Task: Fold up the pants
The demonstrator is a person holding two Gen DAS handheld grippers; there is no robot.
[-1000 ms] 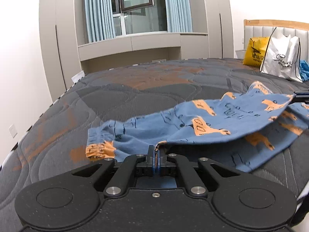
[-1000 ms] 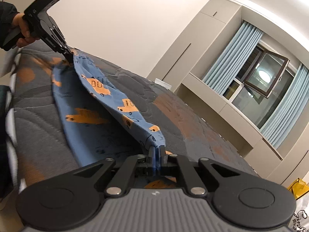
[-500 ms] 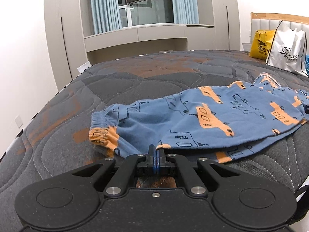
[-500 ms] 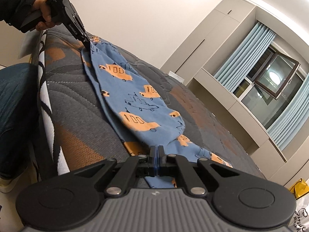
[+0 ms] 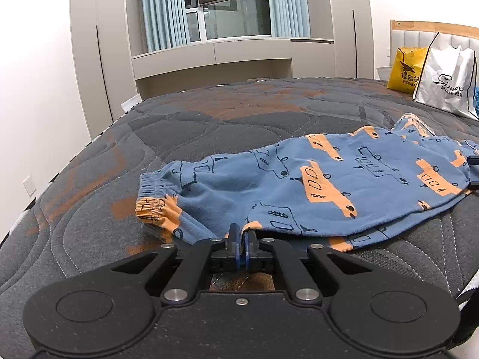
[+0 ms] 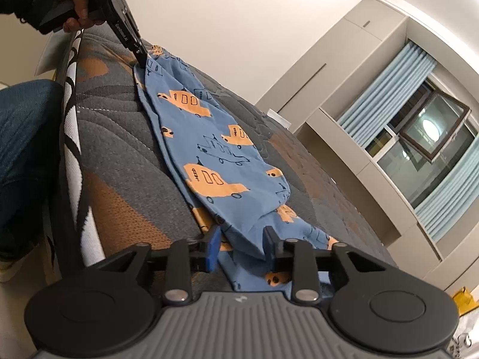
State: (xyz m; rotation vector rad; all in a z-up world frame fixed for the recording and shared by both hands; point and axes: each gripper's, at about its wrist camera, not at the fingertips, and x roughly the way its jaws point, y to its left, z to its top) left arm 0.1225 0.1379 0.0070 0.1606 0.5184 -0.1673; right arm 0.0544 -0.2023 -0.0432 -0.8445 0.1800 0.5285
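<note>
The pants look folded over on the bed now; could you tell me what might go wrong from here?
1. The left gripper is shut on the pants while the right gripper, whose jaws have just been opening, has let go; pulling away could drag the fold askew.
2. The top layer does not cover the lower one, which shows along the near edge.
3. The pants lie near the mattress edge and might slide off.

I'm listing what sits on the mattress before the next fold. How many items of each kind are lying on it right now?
Pants: 1, the blue pants with orange vehicle print
Shopping bags: 2, a white bag and a yellow bag, both by the headboard
Blue item at the right edge, behind the white bag: 1, too cropped to identify
Total: 4
</note>
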